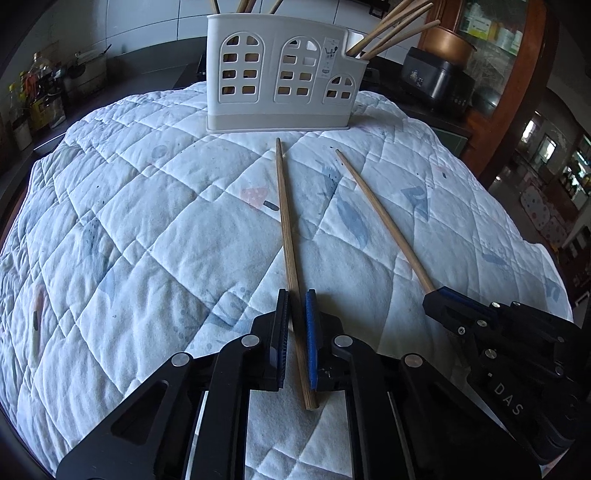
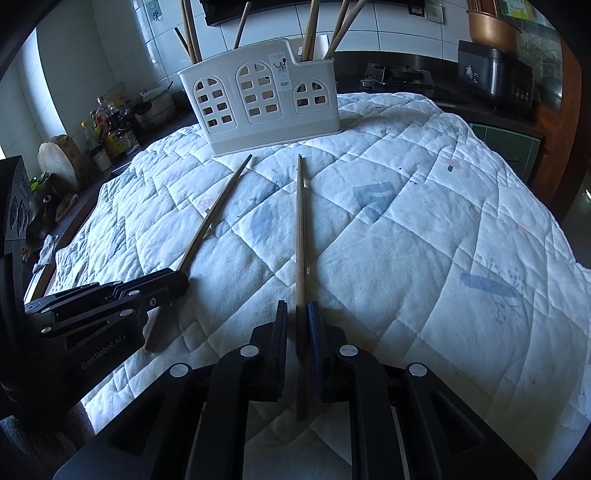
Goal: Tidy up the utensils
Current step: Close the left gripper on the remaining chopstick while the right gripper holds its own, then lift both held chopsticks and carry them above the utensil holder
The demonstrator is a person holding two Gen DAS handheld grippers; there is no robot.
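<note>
- Two chopsticks lie outside the holder, one in each gripper. The left gripper has its jaws closed narrow on the left chopstick: the stick runs up the middle of the left wrist view, its butt poking out below the pads and its tip near the holder's base.
- The right gripper has its jaws clamped the same way on the right chopstick, which runs straight up the centre of the right wrist view toward the holder.
- Each gripper also shows in the other's view: the right one at lower right of the left wrist view, the left one at lower left of the right wrist view.
- One utensil holder, white plastic with three arched window cut-outs, stands upright at top centre. It has a tall section and a lower side section.
- About four wooden sticks lean out of the lower section; several more rise from the tall section, cut off by the frame edge, so the exact count there I cannot tell.
- One quilted cloth, white with faded blue and pink prints, covers the surface.
- Behind: a dark counter, white wall tiles, a cluster of bottles at left, one dark cooker and one copper pot at upper right.
</note>
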